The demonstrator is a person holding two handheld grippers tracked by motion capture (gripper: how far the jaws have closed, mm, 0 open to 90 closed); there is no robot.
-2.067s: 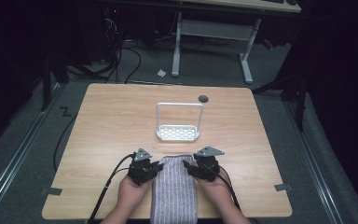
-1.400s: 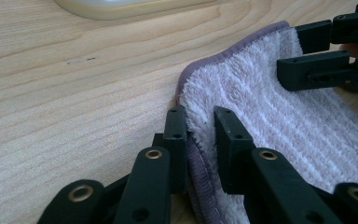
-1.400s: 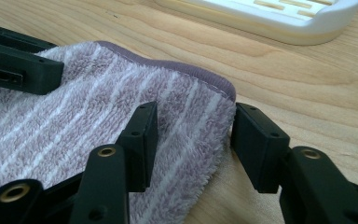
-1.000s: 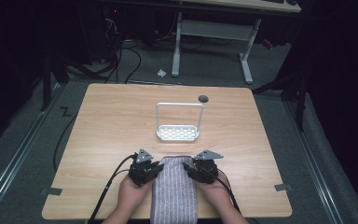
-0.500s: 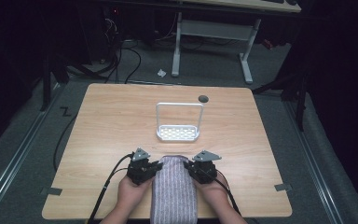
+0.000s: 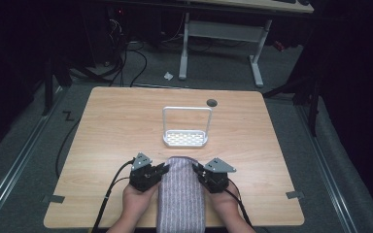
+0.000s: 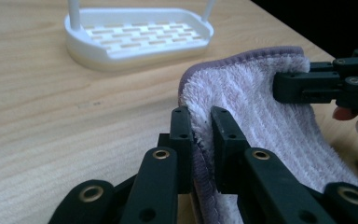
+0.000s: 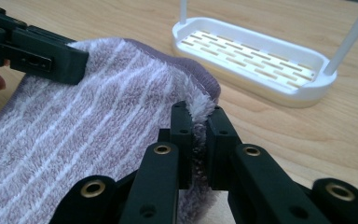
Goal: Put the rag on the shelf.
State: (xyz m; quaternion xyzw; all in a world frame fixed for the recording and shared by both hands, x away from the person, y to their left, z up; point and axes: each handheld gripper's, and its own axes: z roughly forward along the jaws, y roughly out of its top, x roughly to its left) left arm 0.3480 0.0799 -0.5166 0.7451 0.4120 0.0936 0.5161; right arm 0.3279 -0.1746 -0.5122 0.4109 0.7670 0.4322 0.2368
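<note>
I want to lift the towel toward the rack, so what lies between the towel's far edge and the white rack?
Only bare wooden table: the high view shows a clear strip between the towel and the white rack.

No text, label, brand, number or sign can be read anywhere in these views. The wooden table [image 6: 126, 126], the striped towel [image 6: 180, 194], the white rack [image 6: 185, 138] and both black grippers carry no legible marking. A dark zigzag mark on the floor [image 6: 68, 116], at about nine o'clock from the rack, is not clearly a letter.
</note>
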